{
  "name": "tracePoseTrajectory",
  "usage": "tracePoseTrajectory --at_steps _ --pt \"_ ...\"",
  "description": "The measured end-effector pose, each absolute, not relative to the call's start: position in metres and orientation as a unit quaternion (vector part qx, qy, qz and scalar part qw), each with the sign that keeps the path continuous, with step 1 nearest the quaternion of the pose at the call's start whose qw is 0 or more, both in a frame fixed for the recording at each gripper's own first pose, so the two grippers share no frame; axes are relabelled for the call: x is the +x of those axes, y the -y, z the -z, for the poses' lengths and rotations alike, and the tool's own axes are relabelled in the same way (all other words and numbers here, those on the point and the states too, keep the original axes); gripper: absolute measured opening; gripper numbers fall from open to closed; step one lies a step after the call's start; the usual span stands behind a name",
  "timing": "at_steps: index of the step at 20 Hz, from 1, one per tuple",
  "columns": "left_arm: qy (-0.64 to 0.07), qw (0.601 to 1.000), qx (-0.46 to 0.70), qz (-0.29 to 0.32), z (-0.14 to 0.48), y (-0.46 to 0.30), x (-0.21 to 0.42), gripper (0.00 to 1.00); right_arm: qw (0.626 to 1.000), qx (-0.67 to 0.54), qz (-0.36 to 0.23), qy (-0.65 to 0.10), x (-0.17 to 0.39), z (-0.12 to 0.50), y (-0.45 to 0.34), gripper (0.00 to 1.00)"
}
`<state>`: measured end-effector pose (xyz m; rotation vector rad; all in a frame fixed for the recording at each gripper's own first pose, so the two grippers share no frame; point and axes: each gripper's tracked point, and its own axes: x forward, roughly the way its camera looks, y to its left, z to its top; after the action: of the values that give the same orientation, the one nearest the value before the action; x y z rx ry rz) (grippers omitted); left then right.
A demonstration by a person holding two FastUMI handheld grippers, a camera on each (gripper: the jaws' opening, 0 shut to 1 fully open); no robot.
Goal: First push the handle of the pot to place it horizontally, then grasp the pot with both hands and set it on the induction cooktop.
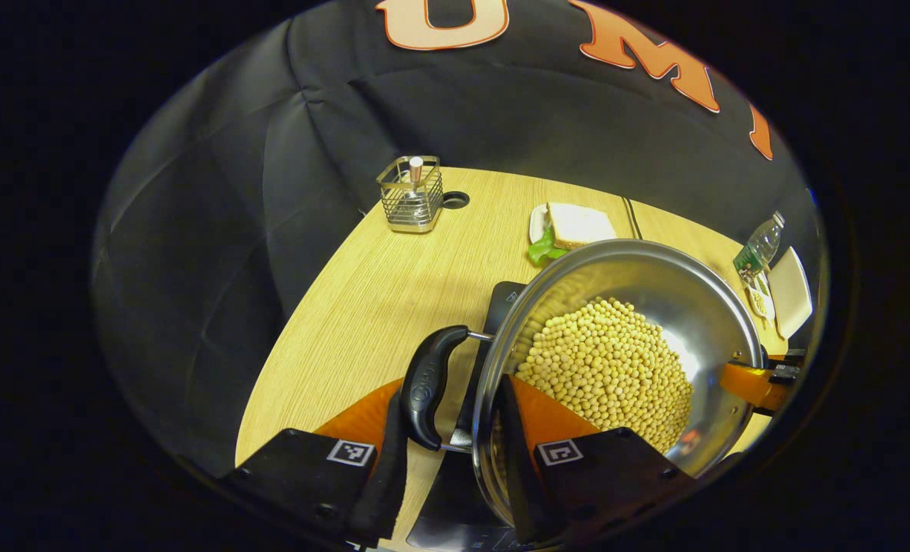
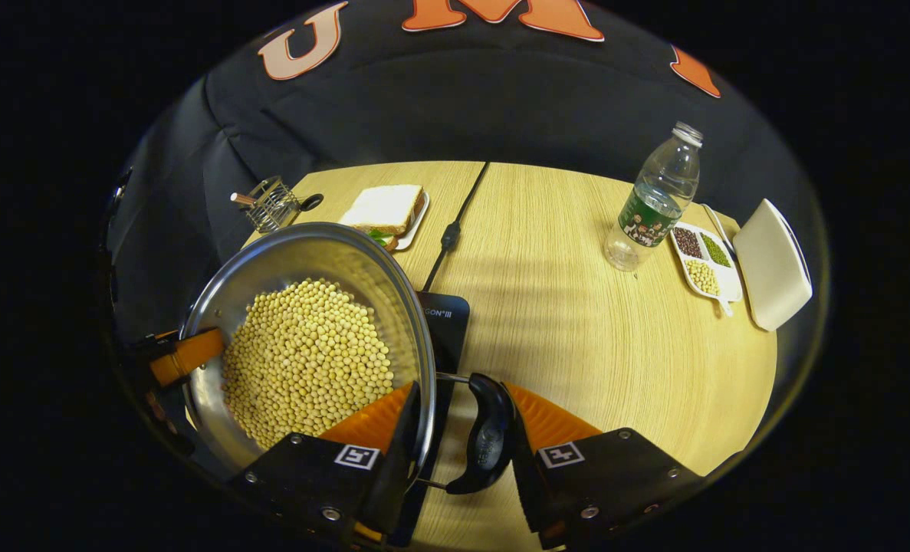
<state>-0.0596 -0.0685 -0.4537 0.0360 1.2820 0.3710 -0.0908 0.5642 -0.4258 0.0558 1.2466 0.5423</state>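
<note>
A steel pot (image 1: 677, 307) full of pale round beans (image 1: 612, 368) sits over the black induction cooktop (image 1: 503, 299); whether it rests on it or hangs just above it I cannot tell. My left gripper (image 1: 455, 402) is shut across the pot's black side handle (image 1: 428, 383) and rim, with one finger outside the handle and one inside the wall. In the right gripper view the pot (image 2: 324, 253) lies at the left above the cooktop (image 2: 445, 322). My right gripper (image 2: 461, 402) clamps the opposite black handle (image 2: 487, 433) and rim the same way.
On the wooden table (image 2: 577, 330) stand a wire utensil holder (image 1: 411, 195), a sandwich on a plate (image 2: 386, 207), a water bottle (image 2: 654, 199), a divided dish of beans (image 2: 704, 261) and a white box (image 2: 773, 264). A black cable (image 2: 455, 222) runs to the cooktop.
</note>
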Motion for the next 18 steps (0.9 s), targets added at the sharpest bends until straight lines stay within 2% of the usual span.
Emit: tracePoseTrajectory --at_steps 3,5,7,8,10,11,15,16,17,18 --pt "-0.59 0.788 0.022 -0.172 0.454 0.068 -0.061 0.67 0.785 0.009 -0.261 -0.562 -0.088 0.426 -0.563 0.66" --pt "-0.589 0.79 0.025 -0.169 0.456 0.07 -0.063 0.73 0.793 0.007 -0.264 -0.549 -0.083 0.421 -0.559 0.69" --pt "-0.587 0.792 0.035 -0.165 0.455 0.07 -0.068 0.76 0.8 0.027 -0.264 -0.539 -0.079 0.413 -0.552 0.76" --pt "-0.581 0.796 0.041 -0.165 0.453 0.069 -0.067 0.81 0.803 0.04 -0.262 -0.534 -0.076 0.41 -0.546 0.8" --pt "-0.569 0.803 0.048 -0.167 0.443 0.067 -0.062 0.85 0.808 0.069 -0.26 -0.524 -0.071 0.395 -0.531 0.91" --pt "-0.562 0.808 0.054 -0.169 0.438 0.064 -0.058 0.86 0.814 0.083 -0.26 -0.514 -0.065 0.389 -0.526 0.94" --pt "-0.535 0.82 0.087 -0.183 0.414 0.061 -0.051 0.93 0.851 0.076 -0.226 -0.467 -0.04 0.369 -0.466 0.96" --pt "-0.527 0.823 0.094 -0.19 0.403 0.062 -0.049 0.88 0.858 0.079 -0.219 -0.458 -0.036 0.362 -0.448 0.96" --pt "-0.521 0.826 0.094 -0.194 0.396 0.068 -0.05 0.94 0.865 0.081 -0.212 -0.447 -0.031 0.356 -0.428 0.96" --pt "-0.52 0.827 0.092 -0.194 0.389 0.076 -0.052 0.94 0.873 0.08 -0.202 -0.437 -0.029 0.35 -0.403 0.96"
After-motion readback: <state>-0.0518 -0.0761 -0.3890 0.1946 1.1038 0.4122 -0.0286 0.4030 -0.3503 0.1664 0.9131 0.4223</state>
